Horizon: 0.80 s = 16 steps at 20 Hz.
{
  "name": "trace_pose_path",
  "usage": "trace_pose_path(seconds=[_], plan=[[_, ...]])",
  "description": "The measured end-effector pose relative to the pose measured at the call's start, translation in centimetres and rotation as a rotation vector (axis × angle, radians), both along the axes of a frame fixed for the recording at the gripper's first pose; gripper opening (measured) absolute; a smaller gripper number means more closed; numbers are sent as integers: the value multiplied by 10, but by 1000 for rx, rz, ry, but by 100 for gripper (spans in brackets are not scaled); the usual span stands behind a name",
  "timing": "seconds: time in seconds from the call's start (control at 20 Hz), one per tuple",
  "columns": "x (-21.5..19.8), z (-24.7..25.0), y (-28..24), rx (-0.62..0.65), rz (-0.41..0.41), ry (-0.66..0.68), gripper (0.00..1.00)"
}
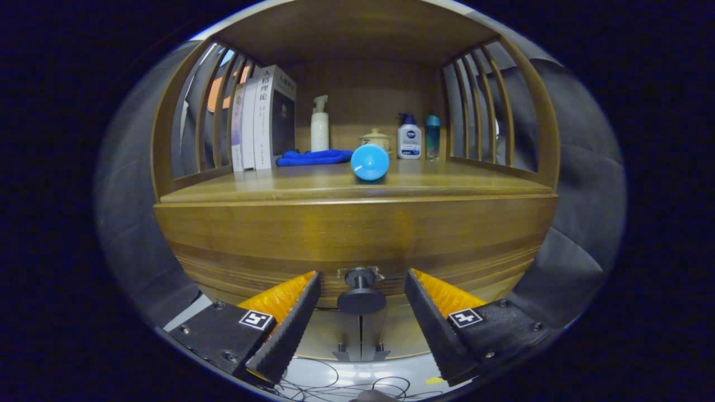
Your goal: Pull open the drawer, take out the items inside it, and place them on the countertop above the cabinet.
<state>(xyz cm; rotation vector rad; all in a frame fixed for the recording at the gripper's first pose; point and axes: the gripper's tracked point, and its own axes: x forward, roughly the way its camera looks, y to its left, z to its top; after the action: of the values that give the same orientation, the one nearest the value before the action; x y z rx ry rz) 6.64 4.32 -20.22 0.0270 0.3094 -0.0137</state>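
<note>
Gripper view: the knob (361, 293) is seen at twelve o'clock between the fingers of the released tool (362, 312), untouched by either.

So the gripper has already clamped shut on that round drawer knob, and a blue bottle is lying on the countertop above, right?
Not quite. In the gripper view the gripper is open: its fingers stand on either side of the drawer knob with gaps, neither pressing it. The rest holds: the blue bottle lies on the countertop above.
</note>
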Motion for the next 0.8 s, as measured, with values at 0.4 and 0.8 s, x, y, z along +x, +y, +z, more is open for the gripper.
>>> trace_pose_path(seconds=[0.4, 0.8], plan=[[-52, 37, -10, -3, 24, -147, 99], [-84, 69, -18, -10, 20, -255, 99]])
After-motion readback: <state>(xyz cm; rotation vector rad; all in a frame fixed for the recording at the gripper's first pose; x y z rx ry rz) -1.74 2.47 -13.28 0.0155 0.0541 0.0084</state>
